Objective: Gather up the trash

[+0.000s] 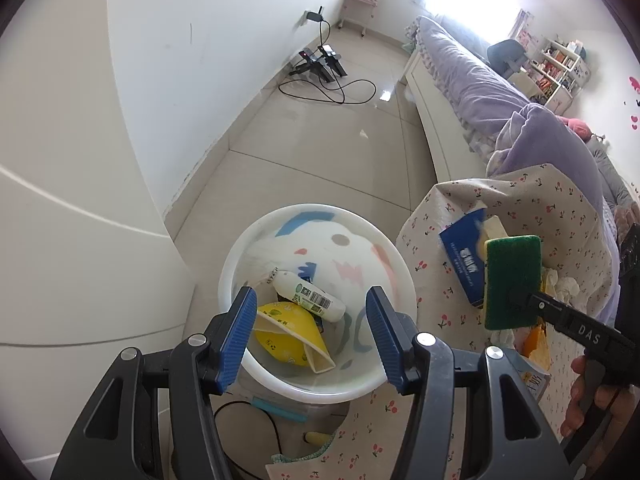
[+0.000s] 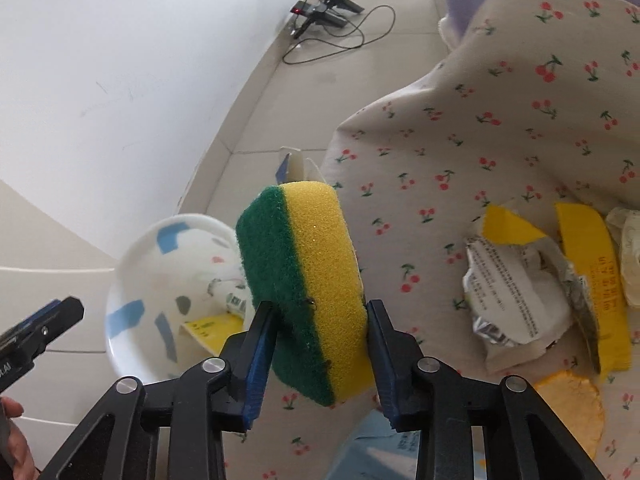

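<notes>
1. The left gripper (image 1: pixel 310 334) hangs over the white bin (image 1: pixel 232 280), its blue pads spread wide with nothing between them.
2. Below and between those open jaws, inside the bin, lie a white bottle (image 1: pixel 310 294) with a barcode label and a yellow carton (image 1: pixel 286 338); the bottle sits just beyond the carton, farther from the jaws.
3. The right gripper (image 2: pixel 320 360) pinches a sponge (image 2: pixel 304 292), green scouring side toward its left pad and yellow foam toward its right pad; both pads touch the sponge's faces.
4. The sponge stands on edge and reaches well past the fingertips, held above the cherry-print cloth (image 2: pixel 500 128).
5. In the left wrist view the same sponge (image 1: pixel 512 280) shows to the right of the left jaws, outside the bin, in front of a blue box (image 1: pixel 464 260) on the cloth.
6. To the right of the right jaws, on the cloth, lie crumpled wrappers (image 2: pixel 516 296), a yellow strip of packaging (image 2: pixel 596 280) and an orange peel (image 2: pixel 572 412).
7. To the left of the right jaws the bin (image 2: pixel 120 312) stands on the floor, beside the cloth's edge.
8. A person's hand (image 1: pixel 588 396) grips the right gripper's handle.
</notes>
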Demonstrator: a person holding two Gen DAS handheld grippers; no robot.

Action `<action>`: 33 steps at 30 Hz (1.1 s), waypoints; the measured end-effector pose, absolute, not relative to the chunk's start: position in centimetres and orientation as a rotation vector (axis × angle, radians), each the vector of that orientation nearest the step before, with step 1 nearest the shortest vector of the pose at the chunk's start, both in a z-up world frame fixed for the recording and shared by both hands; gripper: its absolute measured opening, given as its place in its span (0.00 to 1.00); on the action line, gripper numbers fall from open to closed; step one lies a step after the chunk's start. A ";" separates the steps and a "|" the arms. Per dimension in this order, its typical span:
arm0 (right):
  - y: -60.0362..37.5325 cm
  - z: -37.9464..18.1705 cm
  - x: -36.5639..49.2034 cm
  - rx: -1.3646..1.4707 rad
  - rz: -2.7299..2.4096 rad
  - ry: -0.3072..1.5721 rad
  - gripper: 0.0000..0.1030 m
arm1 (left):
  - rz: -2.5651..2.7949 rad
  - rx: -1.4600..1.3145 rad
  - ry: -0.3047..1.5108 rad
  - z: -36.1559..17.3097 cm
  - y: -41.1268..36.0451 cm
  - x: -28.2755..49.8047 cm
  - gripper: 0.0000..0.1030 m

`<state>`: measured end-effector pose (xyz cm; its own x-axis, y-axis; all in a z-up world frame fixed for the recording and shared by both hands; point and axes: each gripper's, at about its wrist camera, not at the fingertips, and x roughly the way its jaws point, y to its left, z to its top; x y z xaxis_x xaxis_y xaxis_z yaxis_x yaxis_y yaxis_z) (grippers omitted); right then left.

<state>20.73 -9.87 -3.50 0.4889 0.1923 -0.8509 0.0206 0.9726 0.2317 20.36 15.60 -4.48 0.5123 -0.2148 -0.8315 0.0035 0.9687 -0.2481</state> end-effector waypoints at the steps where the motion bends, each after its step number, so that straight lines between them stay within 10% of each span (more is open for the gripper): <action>1: -10.1 -3.4 20.7 0.226 0.102 1.052 0.42 | -0.133 -0.226 1.027 -4.4 15.6 20.4 0.58; 3: -10.3 -3.1 20.7 0.235 0.102 1.039 0.42 | -0.133 -0.227 1.027 -4.4 15.6 20.4 0.58; 6: -10.6 -2.2 20.6 0.275 0.127 1.013 0.14 | -0.134 -0.231 1.027 -4.4 15.7 20.3 0.58; 11: -9.4 -1.0 20.3 0.239 0.154 0.974 0.11 | -0.127 -0.239 1.032 -4.4 15.9 20.2 0.58; 13: -9.0 -1.4 20.6 0.265 0.186 0.980 0.26 | -0.126 -0.243 1.032 -4.4 16.1 20.2 0.58; 16: -8.0 -2.1 20.8 0.281 0.237 1.002 0.75 | -0.121 -0.249 1.029 -4.3 16.6 20.1 0.58; 29: -5.0 -5.4 22.0 0.245 0.228 1.093 0.72 | -0.093 -0.240 1.041 -4.7 18.2 19.6 0.58; 33: -5.7 -4.3 21.3 0.217 0.213 1.071 0.72 | -0.078 -0.230 1.043 -4.5 18.0 19.4 0.75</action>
<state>21.34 -5.69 -4.33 0.4634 0.2757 -0.8422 -0.0668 0.9585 0.2771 19.36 17.97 -4.55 0.5030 -0.1729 -0.8468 -0.0446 0.9733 -0.2252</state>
